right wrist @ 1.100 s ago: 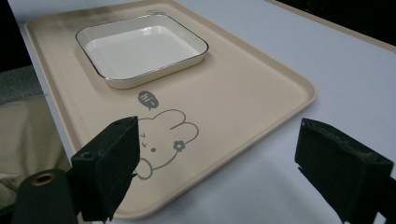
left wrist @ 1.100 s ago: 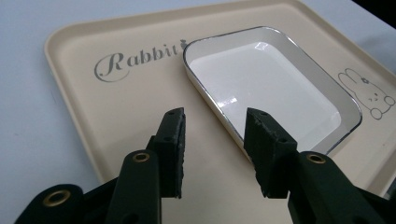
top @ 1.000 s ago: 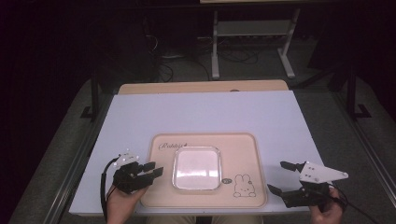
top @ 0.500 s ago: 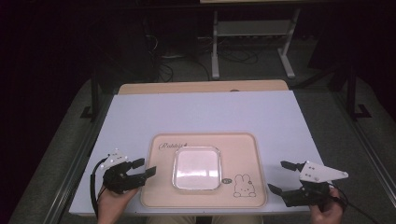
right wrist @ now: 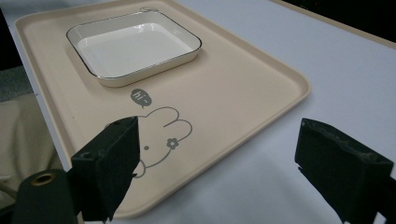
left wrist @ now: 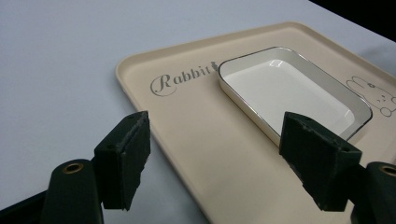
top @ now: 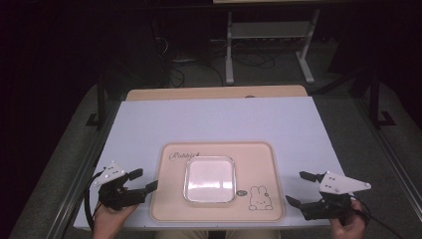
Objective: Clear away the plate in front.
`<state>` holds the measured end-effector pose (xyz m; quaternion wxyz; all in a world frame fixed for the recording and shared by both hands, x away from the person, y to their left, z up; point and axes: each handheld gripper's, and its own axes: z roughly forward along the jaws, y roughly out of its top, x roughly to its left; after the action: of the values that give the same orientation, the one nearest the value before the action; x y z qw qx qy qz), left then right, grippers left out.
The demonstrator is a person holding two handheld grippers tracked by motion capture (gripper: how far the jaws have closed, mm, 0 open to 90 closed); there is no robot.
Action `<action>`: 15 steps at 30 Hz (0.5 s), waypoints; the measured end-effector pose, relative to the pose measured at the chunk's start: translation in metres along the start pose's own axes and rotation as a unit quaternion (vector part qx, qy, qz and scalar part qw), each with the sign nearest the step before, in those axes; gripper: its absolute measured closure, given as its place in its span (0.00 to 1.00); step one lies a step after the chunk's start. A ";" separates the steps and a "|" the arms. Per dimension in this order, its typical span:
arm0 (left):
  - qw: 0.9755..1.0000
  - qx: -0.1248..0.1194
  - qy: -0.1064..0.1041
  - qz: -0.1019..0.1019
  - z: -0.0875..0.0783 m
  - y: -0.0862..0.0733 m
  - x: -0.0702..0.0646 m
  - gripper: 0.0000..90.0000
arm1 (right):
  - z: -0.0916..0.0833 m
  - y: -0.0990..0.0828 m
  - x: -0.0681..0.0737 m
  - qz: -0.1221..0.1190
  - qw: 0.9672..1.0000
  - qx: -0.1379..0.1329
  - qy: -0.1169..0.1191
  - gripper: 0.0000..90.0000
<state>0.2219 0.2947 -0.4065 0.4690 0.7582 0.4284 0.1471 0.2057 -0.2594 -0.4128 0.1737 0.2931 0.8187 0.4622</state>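
A beige tray [top: 259,154] with a rabbit drawing lies at the near middle of the white table. A square white dish [top: 209,180] with a thin dark rim sits on it, empty. My left gripper [top: 143,180] stands open just off the tray's left edge, nothing between its jaws; in the left gripper view the tray [left wrist: 196,135] and dish [left wrist: 289,88] lie ahead of the gripper [left wrist: 229,158]. My right gripper [top: 299,188] is open beside the tray's right edge. The right gripper view has the tray [right wrist: 243,88], the dish [right wrist: 133,46] and the gripper [right wrist: 233,172].
The white table top [top: 219,119] stretches bare beyond the tray, with a wooden strip [top: 214,92] along its far edge. A metal stand [top: 268,35] and cables sit on the dark floor behind. The person's lap shows under the near edge.
My left gripper has drawn back to the left, away from the tray's edge. The right gripper has hardly moved.
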 end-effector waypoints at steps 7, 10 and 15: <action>1.000 -0.003 0.011 0.013 -0.010 -0.006 0.002 0.27 | 0.002 0.000 -0.001 0.001 1.000 0.001 0.001 0.15; 1.000 -0.009 0.011 0.018 -0.015 -0.009 0.003 0.27 | 0.002 0.001 -0.002 0.000 1.000 0.003 0.002 0.15; 1.000 -0.013 0.010 0.023 -0.020 -0.012 0.004 0.27 | 0.003 0.000 -0.002 0.000 1.000 0.004 0.002 0.15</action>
<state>0.2059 0.3121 -0.4072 0.4706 0.7604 0.4136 0.1713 0.2088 -0.2586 -0.4138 0.1709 0.2929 0.8208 0.4597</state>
